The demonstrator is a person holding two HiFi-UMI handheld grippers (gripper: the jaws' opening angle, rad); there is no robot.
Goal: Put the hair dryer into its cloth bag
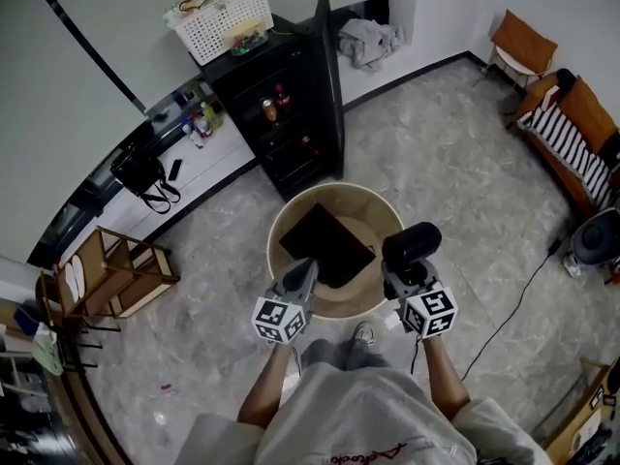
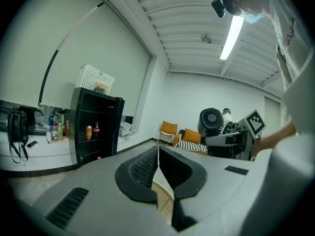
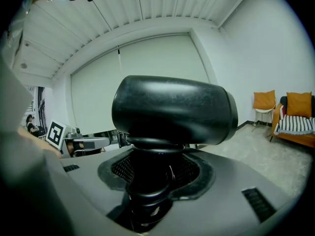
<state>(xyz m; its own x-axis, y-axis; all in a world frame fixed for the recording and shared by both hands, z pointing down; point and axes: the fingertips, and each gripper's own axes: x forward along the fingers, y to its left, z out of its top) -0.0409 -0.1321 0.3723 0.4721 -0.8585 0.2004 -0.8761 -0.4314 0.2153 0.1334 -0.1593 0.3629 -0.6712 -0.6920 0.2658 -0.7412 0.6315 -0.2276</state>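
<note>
Gripping the hair dryer point(image 3: 172, 109) by its handle, our right gripper point(image 3: 147, 178) holds it upright above the near edge of the round table point(image 1: 373, 203). Our left gripper point(image 2: 158, 163) has its jaws pressed together on nothing. Its tip is by the near edge of the black cloth bag point(image 1: 327, 243), which lies flat on that table.

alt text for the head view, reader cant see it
Seen from above, a person's right gripper grips a black hair dryer by its handle over a round wooden table where a black cloth bag lies. The left gripper, jaws shut and empty, points at the bag's near edge.
</note>
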